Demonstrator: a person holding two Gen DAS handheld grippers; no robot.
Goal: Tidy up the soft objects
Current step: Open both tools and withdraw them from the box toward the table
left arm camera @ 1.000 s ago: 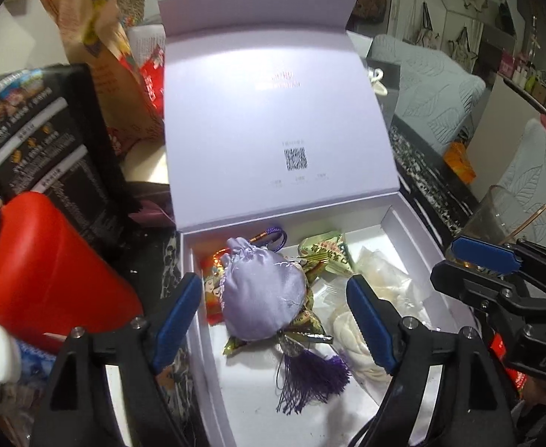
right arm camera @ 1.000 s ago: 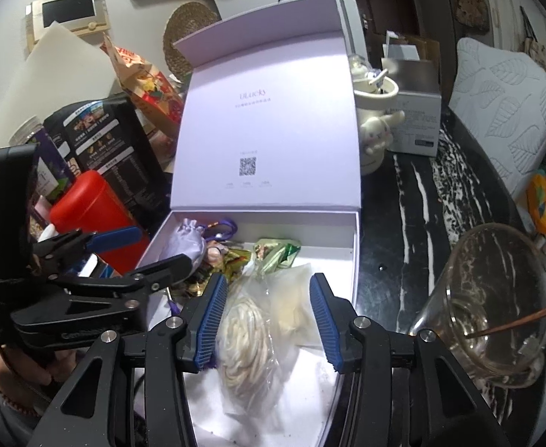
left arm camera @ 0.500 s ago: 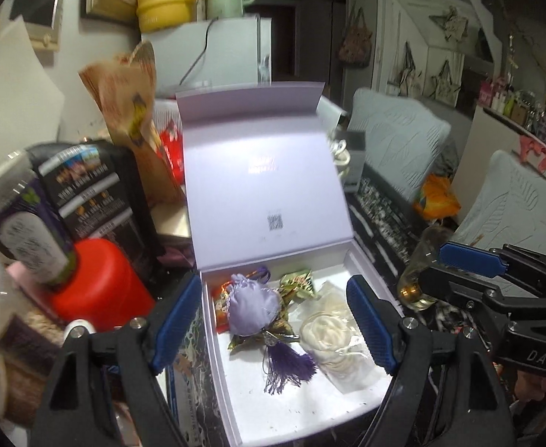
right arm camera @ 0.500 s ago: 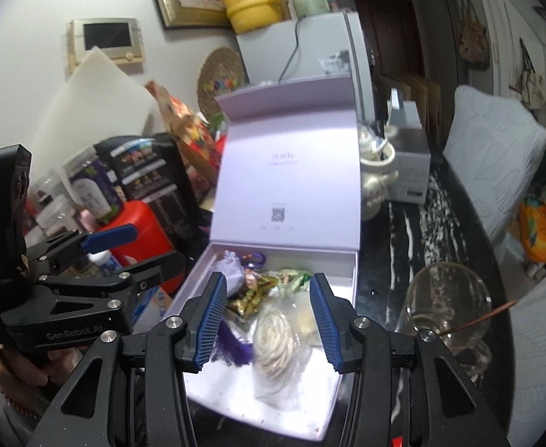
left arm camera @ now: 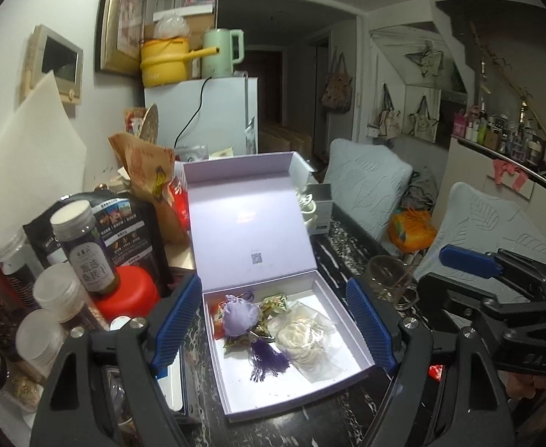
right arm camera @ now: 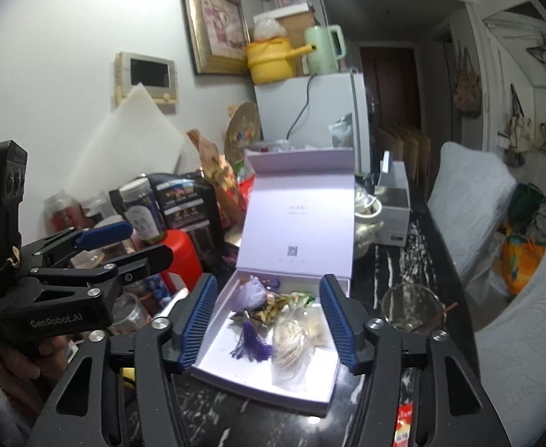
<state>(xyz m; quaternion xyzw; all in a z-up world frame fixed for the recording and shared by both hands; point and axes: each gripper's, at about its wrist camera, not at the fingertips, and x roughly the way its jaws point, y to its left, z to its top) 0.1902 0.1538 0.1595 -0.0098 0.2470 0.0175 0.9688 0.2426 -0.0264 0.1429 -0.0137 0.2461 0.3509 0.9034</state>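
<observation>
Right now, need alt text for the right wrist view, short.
An open lilac gift box, lid upright, sits on a dark marbled table and holds a lilac pouch with a purple tassel, foil-wrapped sweets and a bagged cream rosette. The right gripper hangs open and empty before it, jaws just widened; the left gripper is open at left.

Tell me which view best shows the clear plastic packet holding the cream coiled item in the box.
The left wrist view: the clear plastic packet lies flat and fully visible in the lilac box. The right wrist view shows it more obliquely and somewhat blurred.
</observation>
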